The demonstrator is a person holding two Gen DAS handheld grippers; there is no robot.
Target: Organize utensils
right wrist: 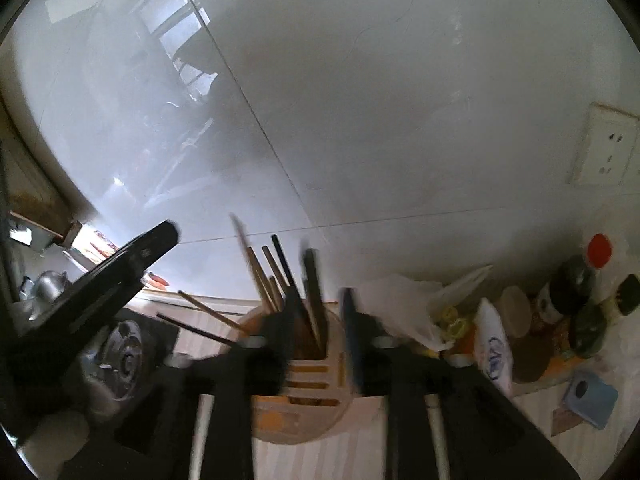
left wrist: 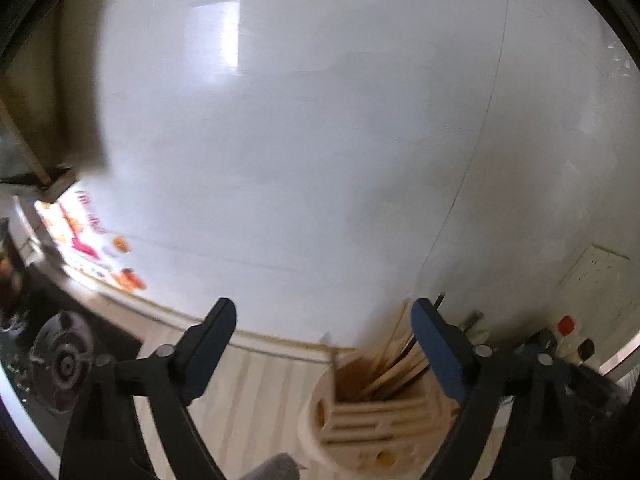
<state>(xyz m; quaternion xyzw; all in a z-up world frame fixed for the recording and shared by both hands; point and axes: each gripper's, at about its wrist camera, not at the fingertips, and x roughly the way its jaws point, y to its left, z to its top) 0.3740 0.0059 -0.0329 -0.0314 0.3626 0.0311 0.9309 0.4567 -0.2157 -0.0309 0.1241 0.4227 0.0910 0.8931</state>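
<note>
The beige slotted utensil holder [right wrist: 304, 396] stands on the pale striped counter [left wrist: 256, 392] close to the white tiled wall [right wrist: 380, 120], at six o'clock in the right wrist view and at about five o'clock in the left wrist view [left wrist: 360, 420]. Wooden and dark chopsticks [right wrist: 276, 280] lean out of its mouth toward eleven and twelve o'clock, and two more slant out toward nine o'clock. The right gripper [right wrist: 316, 340] hangs just over the holder's rim, its jaws apart with a moderate gap; dark sticks stand within that gap, though blur keeps me from telling whether either pad touches them. The left gripper [left wrist: 324, 336] has its jaws spread wide with nothing between them, its right finger [left wrist: 436, 344] crossing in front of the chopsticks. At eight o'clock in the right wrist view a glass pot lid [right wrist: 124, 360] rests on a dark surface. At three o'clock stand bottles, one with a red cap [right wrist: 599, 250], beside a white plastic bag [right wrist: 416, 304], and a wall socket [right wrist: 604, 148] sits above them at two o'clock.
</note>
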